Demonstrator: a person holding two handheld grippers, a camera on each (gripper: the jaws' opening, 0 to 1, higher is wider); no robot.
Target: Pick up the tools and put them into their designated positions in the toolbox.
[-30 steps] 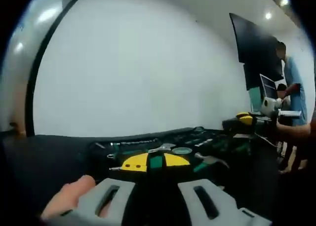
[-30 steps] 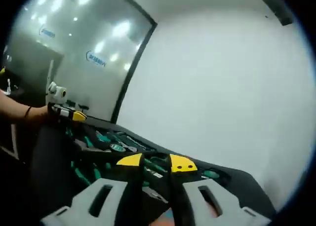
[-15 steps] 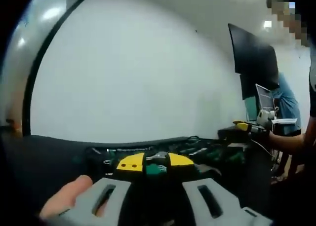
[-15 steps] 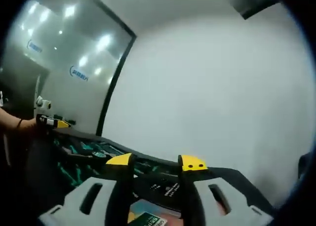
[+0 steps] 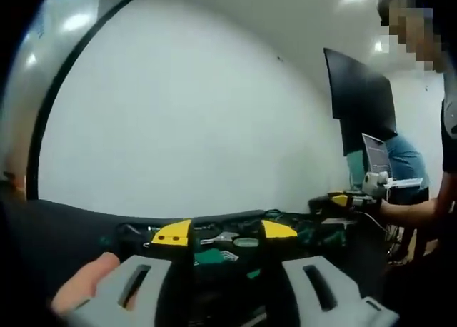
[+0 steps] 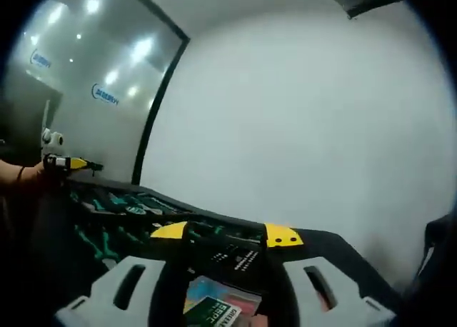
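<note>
While both grippers' jaws stand apart and empty, the toolbox's (image 6: 143, 205) labels are unreadable.

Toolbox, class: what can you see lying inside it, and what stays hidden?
Inside the open toolbox lie green-handled tools and silvery metal tools in a dark tray. The left gripper covers the near part, so which slots are empty cannot be told.

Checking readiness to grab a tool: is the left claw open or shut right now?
Open. In the left gripper view the left claw has its two yellow-tipped jaws standing apart, with green-handled tools in the toolbox visible through the gap.
</note>
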